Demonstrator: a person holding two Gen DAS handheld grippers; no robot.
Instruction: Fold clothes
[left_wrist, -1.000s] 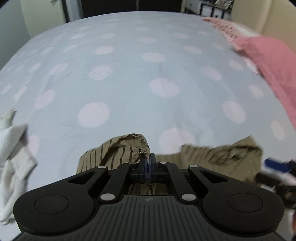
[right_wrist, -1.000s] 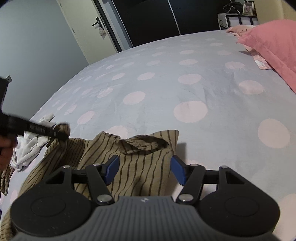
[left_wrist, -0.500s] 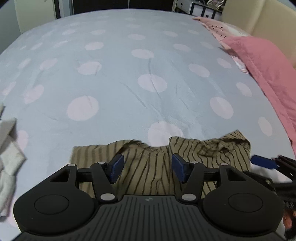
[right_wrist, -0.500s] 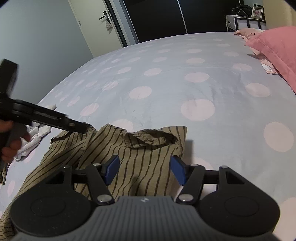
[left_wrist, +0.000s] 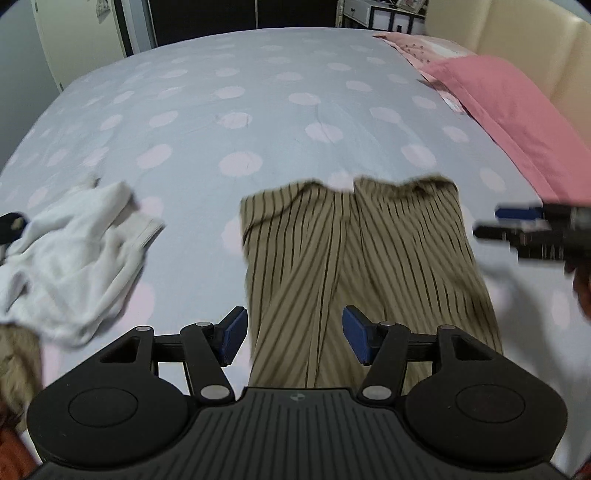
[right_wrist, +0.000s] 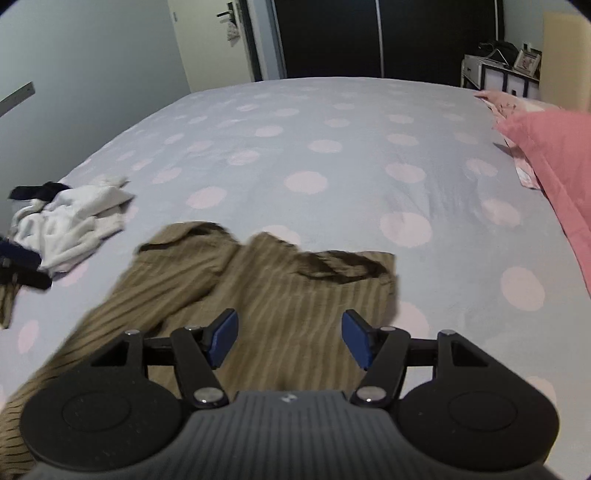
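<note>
Two grippers, left gripper (left_wrist: 294, 334) and right gripper (right_wrist: 288, 336) | jaws of both spread apart, holding nothing | striped trousers (left_wrist: 354, 258) lie flat on dotted bed (left_wrist: 258, 110), white garment (left_wrist: 74, 251) beside

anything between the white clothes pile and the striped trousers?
Nothing: only bare polka-dot bedsheet separates the white pile from the striped trousers. The left wrist view shows it best; the right wrist view agrees.
</note>
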